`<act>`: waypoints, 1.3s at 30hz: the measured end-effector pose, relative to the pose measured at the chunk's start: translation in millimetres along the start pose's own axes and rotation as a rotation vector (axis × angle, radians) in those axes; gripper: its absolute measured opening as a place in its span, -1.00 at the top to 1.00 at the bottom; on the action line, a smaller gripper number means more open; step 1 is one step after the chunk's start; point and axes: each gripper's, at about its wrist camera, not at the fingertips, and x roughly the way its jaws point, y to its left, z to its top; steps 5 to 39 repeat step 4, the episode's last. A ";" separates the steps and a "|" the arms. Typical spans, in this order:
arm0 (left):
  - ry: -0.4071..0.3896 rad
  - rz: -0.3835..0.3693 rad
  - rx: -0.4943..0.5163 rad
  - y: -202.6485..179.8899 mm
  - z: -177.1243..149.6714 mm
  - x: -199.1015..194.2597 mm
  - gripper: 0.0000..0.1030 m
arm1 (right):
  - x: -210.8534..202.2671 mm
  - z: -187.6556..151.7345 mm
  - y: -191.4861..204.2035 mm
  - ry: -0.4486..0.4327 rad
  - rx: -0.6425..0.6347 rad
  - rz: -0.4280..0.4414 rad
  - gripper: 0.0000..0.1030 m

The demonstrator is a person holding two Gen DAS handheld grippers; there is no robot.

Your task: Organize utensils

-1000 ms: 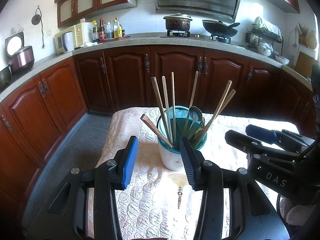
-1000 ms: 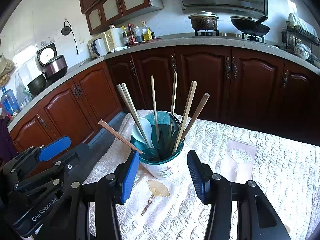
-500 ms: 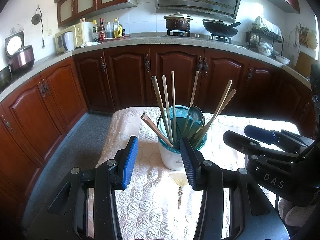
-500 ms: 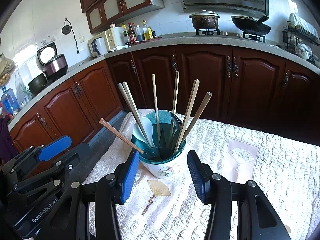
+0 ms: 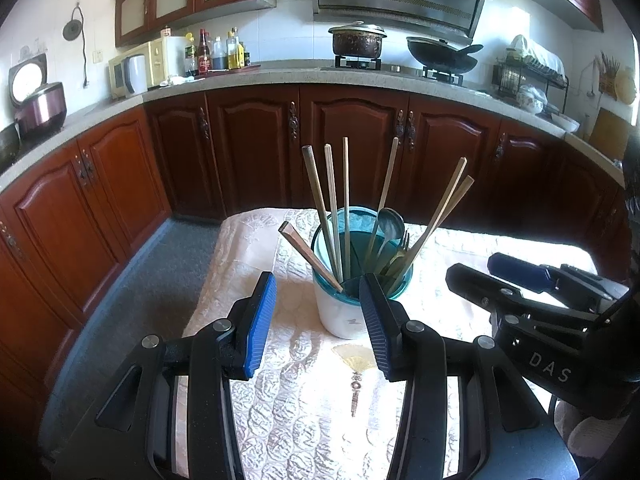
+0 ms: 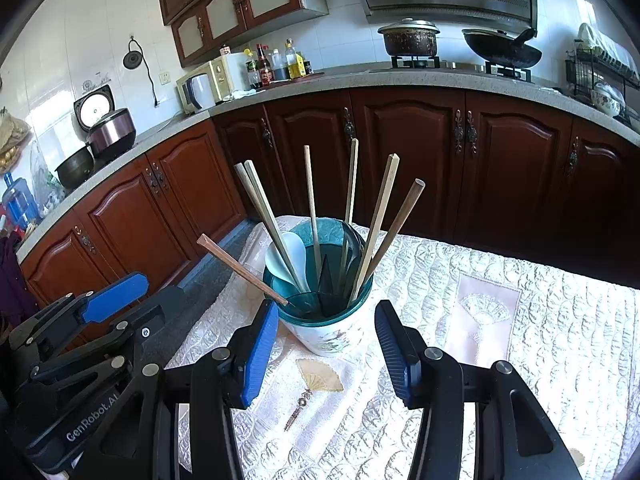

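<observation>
hovering just short of the utensil cup (image 5: 344, 304), left gripper (image 5: 318, 320) and right gripper (image 6: 326, 344) are held released, empty; a chopstick (image 6: 240, 270) must be grasped next.

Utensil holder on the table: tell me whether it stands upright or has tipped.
Upright. The utensil holder sits on its base on the tablecloth, rim up, chopsticks standing inside.

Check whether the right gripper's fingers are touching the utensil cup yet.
Apart. In the right wrist view the right gripper sits short of the cup, and tablecloth shows between the right-hand finger and the cup wall. Nothing is between the fingers.
</observation>
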 end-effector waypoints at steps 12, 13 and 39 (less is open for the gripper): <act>0.002 0.002 0.001 1.1 -0.1 3.9 0.17 | 0.2 -4.9 -10.1 -0.003 0.012 -0.008 0.06; 0.002 0.002 0.001 1.1 -0.1 3.9 0.17 | 0.2 -4.9 -10.1 -0.003 0.012 -0.008 0.06; 0.002 0.002 0.001 1.1 -0.1 3.9 0.17 | 0.2 -4.9 -10.1 -0.003 0.012 -0.008 0.06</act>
